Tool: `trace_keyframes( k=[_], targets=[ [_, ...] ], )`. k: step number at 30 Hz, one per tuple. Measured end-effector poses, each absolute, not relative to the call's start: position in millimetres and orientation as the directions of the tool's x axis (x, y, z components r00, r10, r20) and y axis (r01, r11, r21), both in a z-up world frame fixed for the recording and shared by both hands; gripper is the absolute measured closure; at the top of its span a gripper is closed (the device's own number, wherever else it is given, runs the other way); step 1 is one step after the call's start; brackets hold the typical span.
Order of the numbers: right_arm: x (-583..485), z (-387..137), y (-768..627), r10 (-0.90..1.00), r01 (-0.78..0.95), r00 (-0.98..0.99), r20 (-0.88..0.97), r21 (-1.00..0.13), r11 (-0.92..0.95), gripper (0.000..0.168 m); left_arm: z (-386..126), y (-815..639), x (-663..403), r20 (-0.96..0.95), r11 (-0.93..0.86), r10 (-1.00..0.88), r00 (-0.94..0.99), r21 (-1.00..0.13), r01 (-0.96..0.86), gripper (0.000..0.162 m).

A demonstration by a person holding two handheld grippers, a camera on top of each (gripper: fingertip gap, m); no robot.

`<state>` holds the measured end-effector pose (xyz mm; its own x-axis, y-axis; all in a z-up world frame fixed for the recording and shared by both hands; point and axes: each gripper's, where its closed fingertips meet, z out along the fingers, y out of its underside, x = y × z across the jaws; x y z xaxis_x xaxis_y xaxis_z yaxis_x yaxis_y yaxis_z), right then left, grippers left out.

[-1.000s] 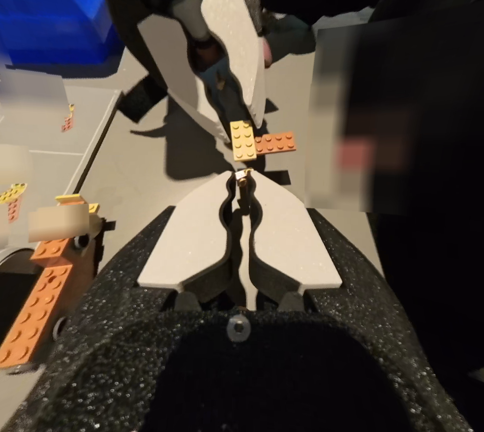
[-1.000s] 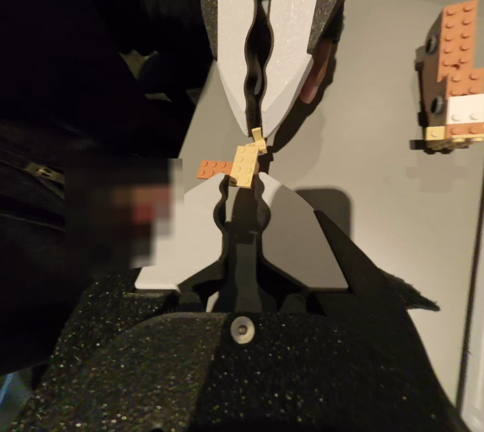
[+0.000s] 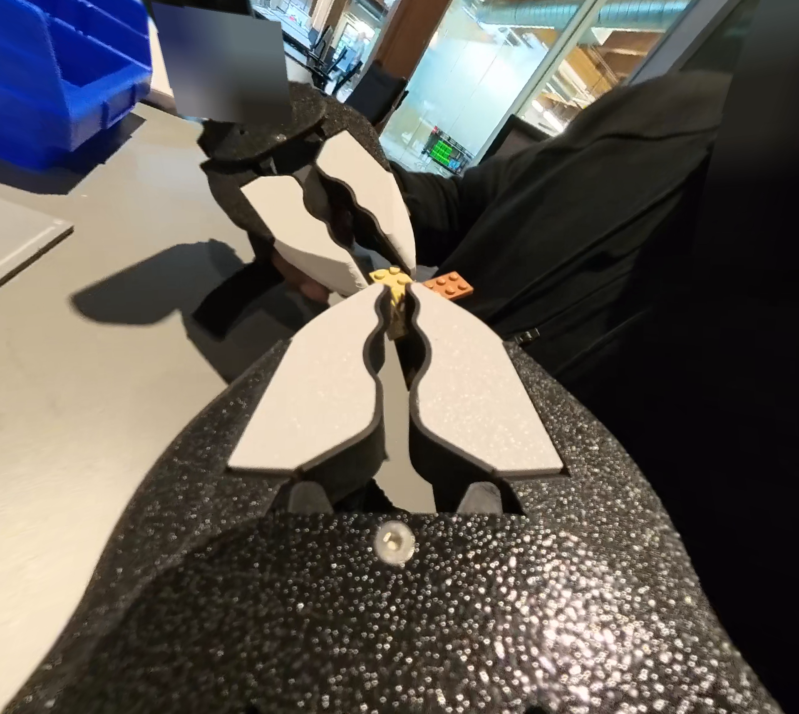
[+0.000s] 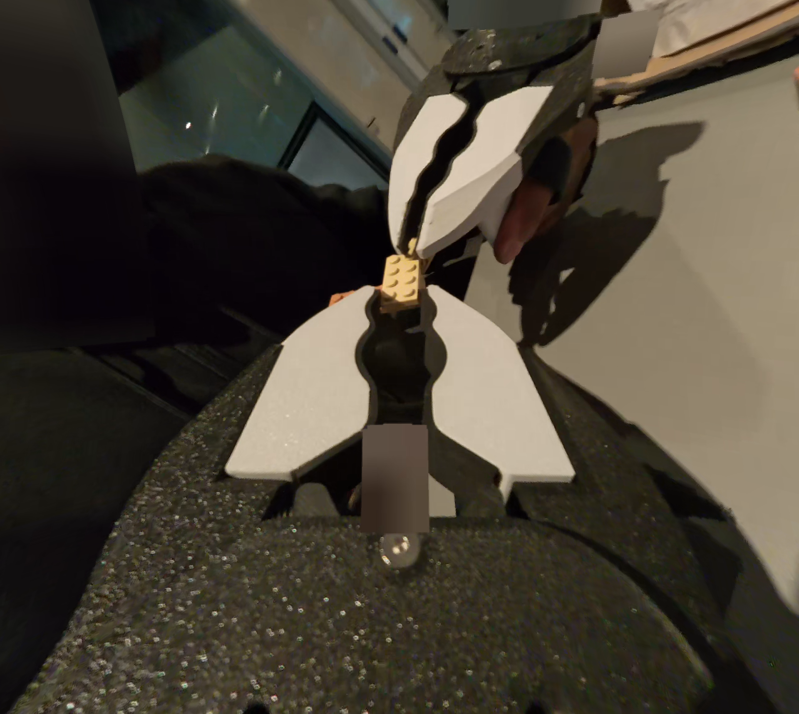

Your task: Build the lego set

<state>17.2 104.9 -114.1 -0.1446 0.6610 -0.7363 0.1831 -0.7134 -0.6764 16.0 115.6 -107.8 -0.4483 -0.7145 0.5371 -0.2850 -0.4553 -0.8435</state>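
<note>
Pinching a small tan clip piece (image 4: 413,245), the left gripper (image 3: 397,290) meets the right gripper (image 4: 400,295), clamped on a tan studded plate (image 4: 402,282); its attached orange plate (image 3: 449,285) is mostly hidden

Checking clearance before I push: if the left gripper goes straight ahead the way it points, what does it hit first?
Most likely the tan plate held by the right gripper; the left gripper, shut on a small tan piece, sits right against it. Depth is hard to judge.
</note>
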Motion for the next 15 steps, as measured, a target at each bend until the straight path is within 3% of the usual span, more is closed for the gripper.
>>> trace_keyframes(
  k=[5,8,12,15],
  targets=[
    [20.5,-120.5,115.4,0.656,0.127,-0.073,-0.751,-0.659,-0.741,0.151,-116.4,125.8,15.8,0.557,-0.491,-0.73,-0.396,-0.83,-0.263,0.158],
    [22.9,-127.0,120.1,0.719,0.136,0.048,-0.693,-0.709,-0.692,0.151,-124.5,133.0,15.3,0.557,-0.495,-0.759,-0.336,-0.83,-0.259,0.158],
    [29.6,-147.2,125.7,0.856,0.325,0.316,-0.409,-0.801,-0.503,0.152,-137.7,141.2,14.1,0.518,-0.453,-0.824,-0.229,-0.846,-0.281,0.158],
    [38.8,-156.7,130.8,0.901,0.534,0.424,-0.091,-0.779,-0.33,0.152,-142.6,146.9,11.4,0.487,-0.43,-0.856,-0.174,-0.857,-0.284,0.158]
  ],
)
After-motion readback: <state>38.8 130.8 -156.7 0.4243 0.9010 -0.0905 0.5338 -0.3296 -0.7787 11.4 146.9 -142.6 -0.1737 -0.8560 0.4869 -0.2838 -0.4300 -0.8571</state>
